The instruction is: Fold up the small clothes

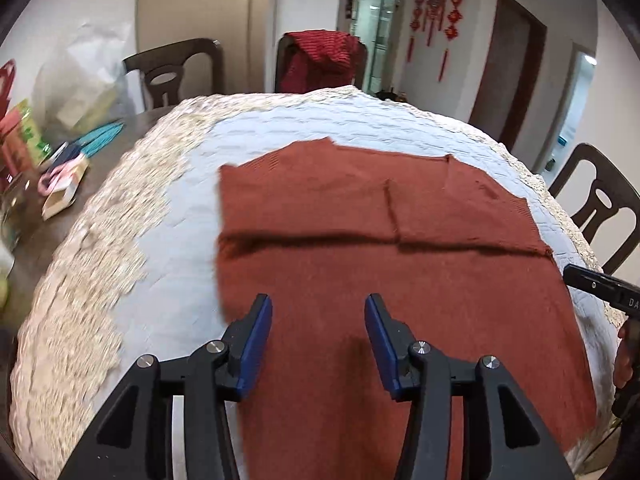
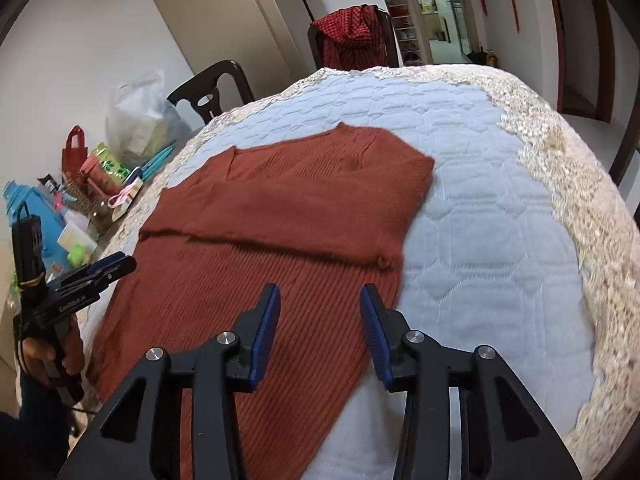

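A rust-red ribbed knit sweater lies flat on the pale blue quilted cloth, with its sleeves folded across the upper body; it also shows in the right wrist view. My left gripper is open and empty above the sweater's near left part. My right gripper is open and empty above the sweater's near right edge. The left gripper also shows in the right wrist view at the sweater's left side. Part of the right gripper shows at the right edge of the left wrist view.
The quilted cloth has a lace border. Clutter of bags, boxes and bottles sits on the table to the left. Dark chairs stand around; one carries a red checked garment.
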The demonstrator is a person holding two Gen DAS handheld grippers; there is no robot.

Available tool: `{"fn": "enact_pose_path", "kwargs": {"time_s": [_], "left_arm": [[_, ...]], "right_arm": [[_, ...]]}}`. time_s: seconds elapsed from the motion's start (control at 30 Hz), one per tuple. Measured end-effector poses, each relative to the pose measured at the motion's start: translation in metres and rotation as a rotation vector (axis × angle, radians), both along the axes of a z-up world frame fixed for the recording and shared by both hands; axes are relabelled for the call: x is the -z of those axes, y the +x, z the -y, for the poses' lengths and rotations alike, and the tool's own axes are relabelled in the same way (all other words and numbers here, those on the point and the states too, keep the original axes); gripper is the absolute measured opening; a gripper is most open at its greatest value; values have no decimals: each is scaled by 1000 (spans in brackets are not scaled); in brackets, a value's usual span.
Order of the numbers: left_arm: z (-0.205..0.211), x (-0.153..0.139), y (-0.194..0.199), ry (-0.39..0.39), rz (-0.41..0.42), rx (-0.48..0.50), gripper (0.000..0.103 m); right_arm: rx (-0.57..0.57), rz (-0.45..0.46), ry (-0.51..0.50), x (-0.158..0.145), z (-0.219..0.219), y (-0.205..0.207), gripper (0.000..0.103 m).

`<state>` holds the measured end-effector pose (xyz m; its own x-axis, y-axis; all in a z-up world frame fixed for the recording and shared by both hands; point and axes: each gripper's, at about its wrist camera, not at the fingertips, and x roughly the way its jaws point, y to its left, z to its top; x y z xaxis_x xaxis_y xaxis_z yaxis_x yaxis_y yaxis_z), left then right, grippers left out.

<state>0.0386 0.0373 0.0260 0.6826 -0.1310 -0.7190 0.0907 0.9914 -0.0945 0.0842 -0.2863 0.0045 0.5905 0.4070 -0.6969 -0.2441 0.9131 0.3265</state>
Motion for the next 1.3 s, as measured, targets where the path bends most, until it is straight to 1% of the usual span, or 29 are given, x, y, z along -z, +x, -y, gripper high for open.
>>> {"fn": "enact_pose_path", "kwargs": {"time_s": [0.1, 0.2, 0.3, 0.47, 0.57, 0.67, 0.73, 0.83, 0.93, 1.0, 1.1, 1.17, 1.27, 1.3], "left_arm": [[-15, 6, -10, -17, -11, -31, 52], [-28, 13, -17, -51, -38, -49, 52], [-33, 19, -23, -85, -52, -50, 52], [-35, 21, -37, -142, -51, -38, 52], [-36, 24, -49, -188, -56, -29, 52], [-35, 24, -62, -217, -62, -16, 52], [-36, 25, -71, -240, -63, -7, 52], [-39, 26, -81, -304, -77, -5, 52], [-41, 26, -89, -355, -86, -1, 52], [-42, 27, -91, -389, -92, 8, 52], [-44, 29, -83, -434, -96, 10, 52], [-45, 29, -77, -451, -96, 13, 51], [-41, 28, -79, -439, -96, 17, 50], [-41, 28, -82, -432, -97, 22, 49]], "right_arm": [[13, -12, 9, 5, 3, -9, 42], [36, -29, 28, 10, 9, -16, 42], [57, -56, 62, 17, 16, -21, 42], [55, -58, 102, 19, 15, -31, 43], [37, -75, 152, 22, 13, -40, 43], [18, -82, 204, 25, 13, -54, 43], [-7, -112, 270, 29, 13, -63, 43], [-24, -131, 332, 33, 14, -74, 43], [-51, -161, 362, 33, 12, -82, 43], [-62, -162, 350, 32, 9, -84, 43], [-73, -171, 360, 33, 4, -79, 43], [-79, -167, 360, 34, -2, -75, 42], [-92, -161, 337, 34, -10, -72, 33], [-95, -165, 335, 34, -10, -74, 28]]}}
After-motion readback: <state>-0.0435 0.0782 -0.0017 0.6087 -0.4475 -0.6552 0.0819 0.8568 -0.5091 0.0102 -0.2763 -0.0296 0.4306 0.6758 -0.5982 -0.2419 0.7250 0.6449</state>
